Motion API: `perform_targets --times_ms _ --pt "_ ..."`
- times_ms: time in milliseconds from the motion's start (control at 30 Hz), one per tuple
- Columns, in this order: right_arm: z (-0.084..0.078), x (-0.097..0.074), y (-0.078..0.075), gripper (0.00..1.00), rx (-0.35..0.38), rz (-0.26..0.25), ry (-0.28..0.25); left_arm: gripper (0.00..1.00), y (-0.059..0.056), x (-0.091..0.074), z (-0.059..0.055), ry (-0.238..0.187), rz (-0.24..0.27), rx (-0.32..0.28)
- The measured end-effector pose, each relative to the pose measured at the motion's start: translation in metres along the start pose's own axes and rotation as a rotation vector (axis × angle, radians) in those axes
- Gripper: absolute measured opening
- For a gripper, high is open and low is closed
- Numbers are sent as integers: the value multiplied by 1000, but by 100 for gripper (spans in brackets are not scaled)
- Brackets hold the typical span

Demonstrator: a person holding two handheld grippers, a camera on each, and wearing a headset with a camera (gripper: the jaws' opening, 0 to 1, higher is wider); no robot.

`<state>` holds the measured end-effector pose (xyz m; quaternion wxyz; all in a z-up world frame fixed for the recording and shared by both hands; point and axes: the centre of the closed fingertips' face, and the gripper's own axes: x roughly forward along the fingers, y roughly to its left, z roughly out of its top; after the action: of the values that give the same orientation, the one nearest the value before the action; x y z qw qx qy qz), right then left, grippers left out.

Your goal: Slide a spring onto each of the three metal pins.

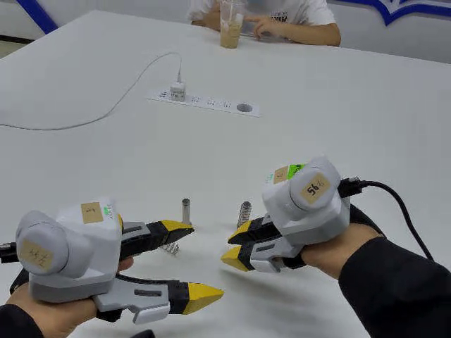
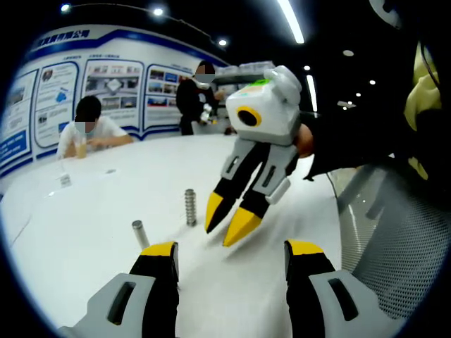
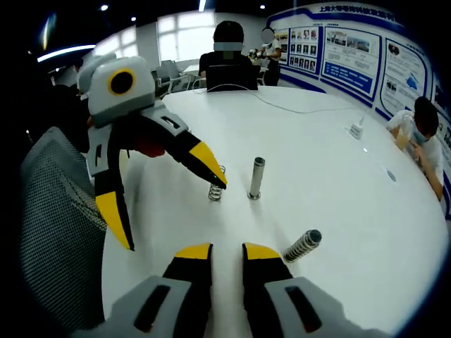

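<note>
Bare pin (image 1: 186, 210) stands upright on the table (image 1: 338, 113) with nothing on its shaft. At its 3 o'clock, apart from it, the sprung pin (image 1: 244, 212) stands with a coil round it. A loose spring (image 1: 169, 248) sits on the table at 7 o'clock from the bare pin. It is right at the upper jaw tip of my left gripper (image 1: 192, 259), and I cannot tell whether they touch. In the right gripper view the loose spring (image 3: 215, 190) stands on end just beside the bare pin (image 3: 257, 177).

Left gripper: jaws wide, nothing between them.
Right gripper (image 1: 232, 246): jaws narrow, a slit of table between the tips, holding nothing. The tips point toward 9 o'clock, just below the sprung pin.

Further out at 12 o'clock lies a power strip (image 1: 204, 102) with a white charger (image 1: 177, 90) plugged into it. Its cable (image 1: 70, 127) trails off toward 9 o'clock. At the far edge stands a clear cup (image 1: 230, 28) holding a tan drink, beside a seated person's hand (image 1: 264, 27).
</note>
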<state>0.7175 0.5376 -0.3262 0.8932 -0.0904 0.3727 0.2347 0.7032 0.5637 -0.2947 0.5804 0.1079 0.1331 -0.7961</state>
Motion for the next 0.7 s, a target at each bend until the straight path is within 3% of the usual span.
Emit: perform_targets --times_ms 700 --pt "30 31 16 20 -25 30 -62 62 18 -24 -10 10 78 -29"
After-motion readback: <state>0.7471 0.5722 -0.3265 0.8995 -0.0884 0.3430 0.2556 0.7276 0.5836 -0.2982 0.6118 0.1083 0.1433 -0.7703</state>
